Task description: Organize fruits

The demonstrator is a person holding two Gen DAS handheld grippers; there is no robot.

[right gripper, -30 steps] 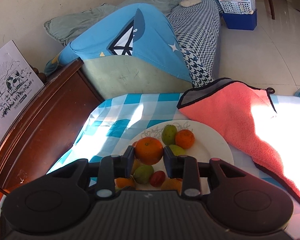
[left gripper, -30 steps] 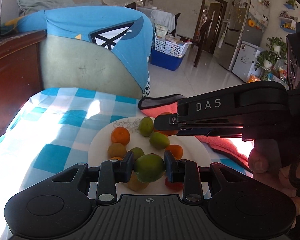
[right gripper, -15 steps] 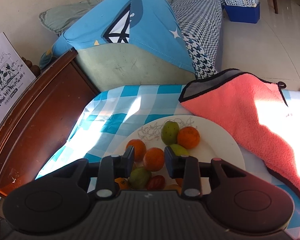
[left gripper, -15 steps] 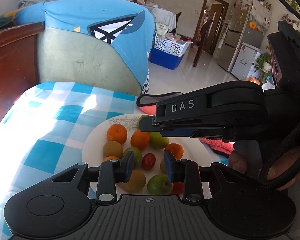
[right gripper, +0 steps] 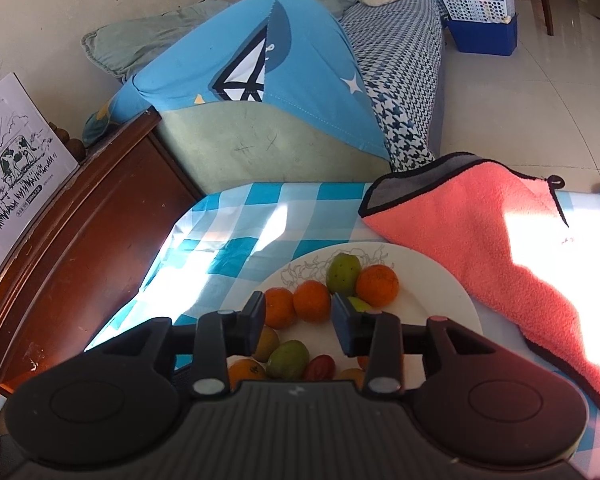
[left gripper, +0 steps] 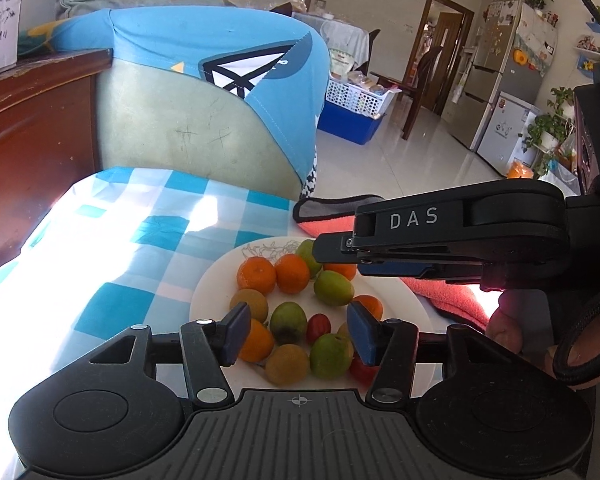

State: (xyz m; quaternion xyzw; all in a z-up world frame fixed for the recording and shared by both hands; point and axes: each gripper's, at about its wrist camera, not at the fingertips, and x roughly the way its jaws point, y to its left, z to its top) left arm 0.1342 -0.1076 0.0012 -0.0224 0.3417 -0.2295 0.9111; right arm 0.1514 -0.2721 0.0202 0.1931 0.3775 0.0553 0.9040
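A white plate (left gripper: pixel 212 280) on the blue checked tablecloth holds several fruits: oranges (left gripper: pixel 256 274), green fruits (left gripper: pixel 334 288), brownish kiwis and a small red fruit (left gripper: pixel 318 326). My left gripper (left gripper: pixel 298 332) is open and empty, just above the plate's near side. My right gripper (right gripper: pixel 298 314) is open and empty above the plate (right gripper: pixel 440 284); an orange (right gripper: pixel 311 301) lies below between its fingers. The right gripper also shows from the side in the left wrist view (left gripper: pixel 328 248), over the plate's far edge.
A coral-pink towel (right gripper: pixel 480 232) lies on the table right of the plate. A dark wooden cabinet (right gripper: pixel 80 240) stands at the left. A sofa with a blue cover (right gripper: pixel 260 80) is behind the table. The table's far edge is close behind the plate.
Both grippers have let go of their fruit onto the plate: the left dropped a green fruit, the right an orange. Both sets of fingers have spread wider and pulled back a little.
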